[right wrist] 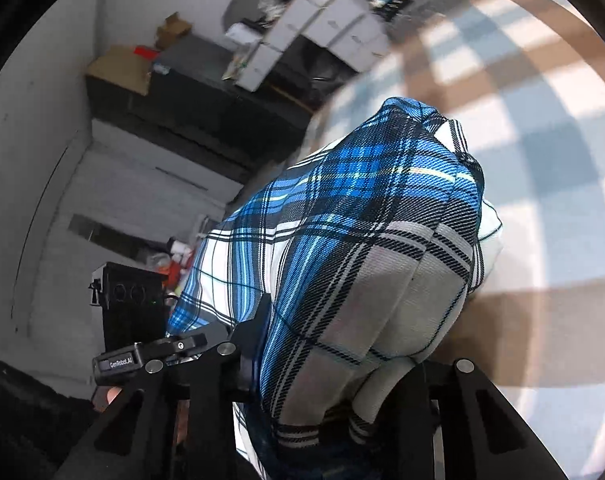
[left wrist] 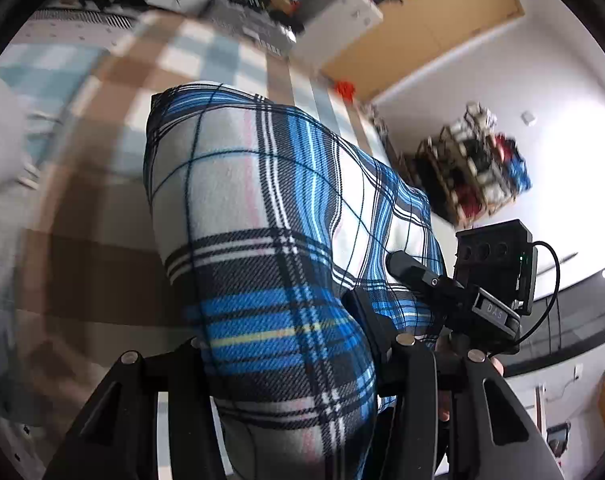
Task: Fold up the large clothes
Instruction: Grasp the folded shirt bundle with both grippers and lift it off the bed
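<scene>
A blue, white and black plaid garment [left wrist: 270, 240] hangs in the air, gripped by both grippers. My left gripper [left wrist: 298, 364] is shut on the garment, whose cloth bulges up between its fingers and hides the tips. My right gripper [right wrist: 326, 384] is shut on the same garment [right wrist: 366, 240], whose folds cover the fingertips. The right gripper shows in the left wrist view [left wrist: 454, 292] close beside the left one, and the left gripper shows in the right wrist view [right wrist: 162, 352]. Both hold the cloth above a checked surface.
A brown, blue and white checked cover [left wrist: 114, 120] lies below, also in the right wrist view [right wrist: 534, 128]. A shelf of colourful items [left wrist: 474, 168] stands by a white wall. White boxes [right wrist: 326, 28] and a dark cabinet [right wrist: 190, 92] stand at the room's edge.
</scene>
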The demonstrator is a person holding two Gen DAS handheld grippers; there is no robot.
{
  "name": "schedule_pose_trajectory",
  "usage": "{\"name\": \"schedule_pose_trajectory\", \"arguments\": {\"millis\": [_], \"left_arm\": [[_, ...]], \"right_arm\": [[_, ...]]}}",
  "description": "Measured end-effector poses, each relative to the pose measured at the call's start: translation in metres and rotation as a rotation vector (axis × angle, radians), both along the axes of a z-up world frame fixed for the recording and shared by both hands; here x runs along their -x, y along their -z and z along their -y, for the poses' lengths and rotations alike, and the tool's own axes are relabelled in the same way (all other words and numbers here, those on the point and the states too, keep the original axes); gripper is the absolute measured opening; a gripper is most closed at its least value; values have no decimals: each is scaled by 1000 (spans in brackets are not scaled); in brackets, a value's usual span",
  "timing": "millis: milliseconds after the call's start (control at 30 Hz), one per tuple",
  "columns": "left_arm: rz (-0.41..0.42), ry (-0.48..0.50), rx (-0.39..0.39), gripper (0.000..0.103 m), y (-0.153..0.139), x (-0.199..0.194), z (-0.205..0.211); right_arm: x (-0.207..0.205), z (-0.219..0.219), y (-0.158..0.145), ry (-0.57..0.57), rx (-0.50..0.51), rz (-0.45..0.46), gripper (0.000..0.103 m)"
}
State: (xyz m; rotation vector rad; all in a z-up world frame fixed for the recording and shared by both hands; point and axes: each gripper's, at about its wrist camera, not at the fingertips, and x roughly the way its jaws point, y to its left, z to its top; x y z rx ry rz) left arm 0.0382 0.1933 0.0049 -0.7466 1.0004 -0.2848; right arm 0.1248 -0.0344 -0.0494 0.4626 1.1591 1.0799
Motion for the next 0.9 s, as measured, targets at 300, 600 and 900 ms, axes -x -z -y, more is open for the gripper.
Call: {"name": "schedule_pose_trajectory", "arguments": {"millis": [300, 600, 900], "left_arm": [[75, -155, -113, 41, -53, 56, -123], [28, -276, -208, 42, -60, 68, -227], [-83, -253, -60, 52, 38, 53, -286]], "right_arm": [[28, -169, -67, -182, -88, 69, 32], [63, -332, -60, -267, -149, -12, 32], [83, -368, 42, -205, -96, -184, 32]]}}
